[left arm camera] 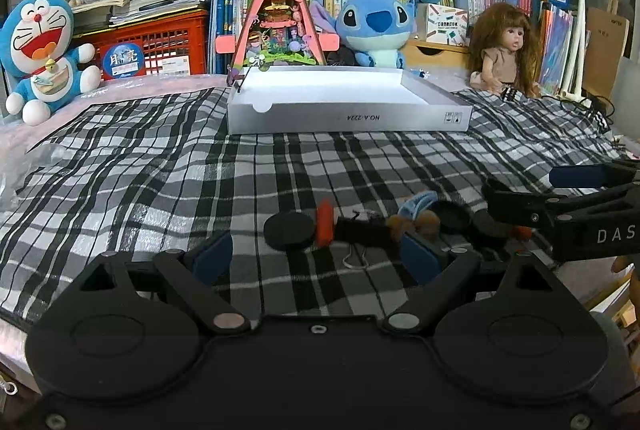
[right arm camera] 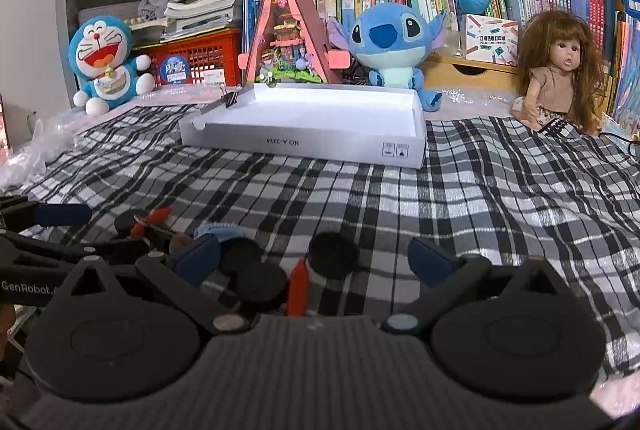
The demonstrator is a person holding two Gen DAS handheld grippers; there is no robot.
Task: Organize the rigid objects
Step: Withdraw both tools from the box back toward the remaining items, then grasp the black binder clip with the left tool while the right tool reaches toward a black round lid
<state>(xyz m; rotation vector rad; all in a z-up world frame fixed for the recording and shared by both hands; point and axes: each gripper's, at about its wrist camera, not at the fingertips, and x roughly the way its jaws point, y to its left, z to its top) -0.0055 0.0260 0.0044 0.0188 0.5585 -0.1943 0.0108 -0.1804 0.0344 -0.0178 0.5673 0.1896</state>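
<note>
A small pile lies on the plaid cloth: black round discs (left arm camera: 290,230) (right arm camera: 334,254), orange-tipped clamps (left arm camera: 325,222) (right arm camera: 298,286), a metal binder clip (left arm camera: 356,258), a blue hair tie (left arm camera: 418,204) (right arm camera: 218,230) and brown bits. A shallow white box (left arm camera: 348,110) (right arm camera: 304,138) sits farther back, a black binder clip (right arm camera: 231,97) on its left rim. My left gripper (left arm camera: 316,256) is open just before the pile, empty. My right gripper (right arm camera: 316,260) is open, low over the discs and a clamp, empty. It shows in the left wrist view (left arm camera: 532,198).
Behind the box stand a Doraemon plush (left arm camera: 40,50), a pink triangular model house (left arm camera: 278,18), a Stitch plush (left arm camera: 376,26) and a doll (left arm camera: 504,50), with books and red crates behind. Crinkled plastic (left arm camera: 20,170) lies at the cloth's left edge.
</note>
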